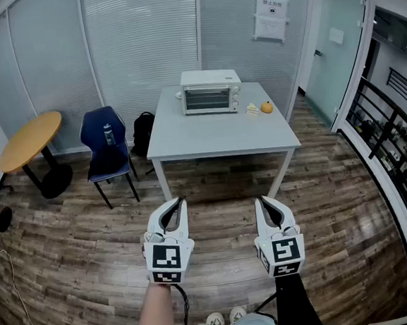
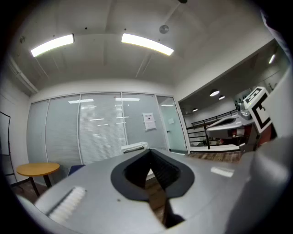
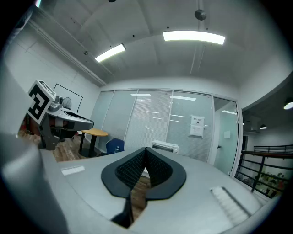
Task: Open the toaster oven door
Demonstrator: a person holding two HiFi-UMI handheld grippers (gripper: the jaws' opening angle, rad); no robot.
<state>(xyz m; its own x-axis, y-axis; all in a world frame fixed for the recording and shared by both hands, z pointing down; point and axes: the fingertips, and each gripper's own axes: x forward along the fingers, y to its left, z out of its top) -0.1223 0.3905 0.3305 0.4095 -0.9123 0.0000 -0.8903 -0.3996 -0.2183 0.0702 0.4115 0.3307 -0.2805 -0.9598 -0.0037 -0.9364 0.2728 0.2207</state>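
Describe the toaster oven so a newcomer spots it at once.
Find the pale table in front of the blinds. At its far edge sits the toaster oven, a white box with a glass door. Only an orange and a smaller yellowish item lie beside it.

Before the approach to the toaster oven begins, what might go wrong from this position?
1. The left tool and right tool are both shut and empty. Arriving at the toaster oven that way, they would likely bump the door, not grip it.
2. The oven sits at the far side of the table. A pull on the door with nothing bracing it might drag it forward.
3. The orange lies just right of the oven and may get knocked.
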